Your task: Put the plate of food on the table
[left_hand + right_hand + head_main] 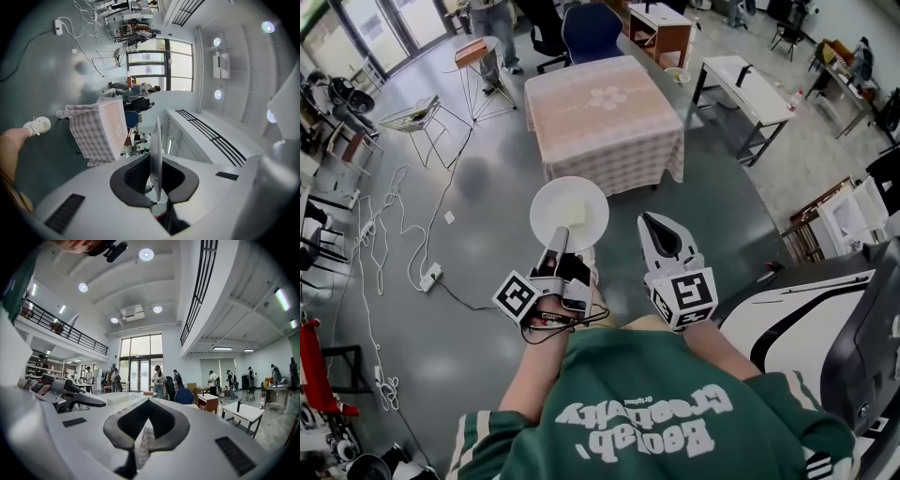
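Grey floor fills the head view, with the clothed table (605,122) at twelve o'clock, well apart. The plate (569,211) of food (573,214) is carried out front. In the left gripper view, its rim is clamped by the left gripper (157,161). In the right gripper view, the right gripper (146,425) is closed and empty. Setting down remains.

Blue chair (592,30) far; power strip (430,277) on floor (487,328); white desk (748,89) right.

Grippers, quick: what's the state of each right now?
Left gripper: closed on the rim of the plate of food.
Right gripper: closed, holding nothing.
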The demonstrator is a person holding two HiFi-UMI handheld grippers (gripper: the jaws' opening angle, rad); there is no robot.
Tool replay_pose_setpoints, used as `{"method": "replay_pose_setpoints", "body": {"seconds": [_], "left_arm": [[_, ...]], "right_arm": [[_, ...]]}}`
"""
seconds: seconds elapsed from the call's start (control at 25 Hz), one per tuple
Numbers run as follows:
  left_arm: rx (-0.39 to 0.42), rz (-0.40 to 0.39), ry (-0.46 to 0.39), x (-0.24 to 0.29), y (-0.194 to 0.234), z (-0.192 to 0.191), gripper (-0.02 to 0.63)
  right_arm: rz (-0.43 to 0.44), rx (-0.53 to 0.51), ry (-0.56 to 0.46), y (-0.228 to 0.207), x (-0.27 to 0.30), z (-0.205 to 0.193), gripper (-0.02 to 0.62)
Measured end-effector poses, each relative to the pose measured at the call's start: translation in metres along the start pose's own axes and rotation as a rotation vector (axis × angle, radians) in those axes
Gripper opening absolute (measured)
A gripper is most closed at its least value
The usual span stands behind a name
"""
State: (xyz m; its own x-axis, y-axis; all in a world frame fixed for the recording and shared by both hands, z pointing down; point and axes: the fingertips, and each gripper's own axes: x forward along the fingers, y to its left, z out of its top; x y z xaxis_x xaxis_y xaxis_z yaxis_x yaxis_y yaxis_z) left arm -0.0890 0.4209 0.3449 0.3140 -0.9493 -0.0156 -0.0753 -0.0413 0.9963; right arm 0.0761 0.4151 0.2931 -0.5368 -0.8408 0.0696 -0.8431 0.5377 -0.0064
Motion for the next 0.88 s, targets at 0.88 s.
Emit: {"method": "replay_pose_setpoints", "body": {"seconds": [0.88], "left_arm": [[0.01,0.05,0.105,0.251,0.04,0.136,0.029]], "right_arm": [[-0.114,0.024,0.053,-0.11,0.252,-0.003,0.015]]}}
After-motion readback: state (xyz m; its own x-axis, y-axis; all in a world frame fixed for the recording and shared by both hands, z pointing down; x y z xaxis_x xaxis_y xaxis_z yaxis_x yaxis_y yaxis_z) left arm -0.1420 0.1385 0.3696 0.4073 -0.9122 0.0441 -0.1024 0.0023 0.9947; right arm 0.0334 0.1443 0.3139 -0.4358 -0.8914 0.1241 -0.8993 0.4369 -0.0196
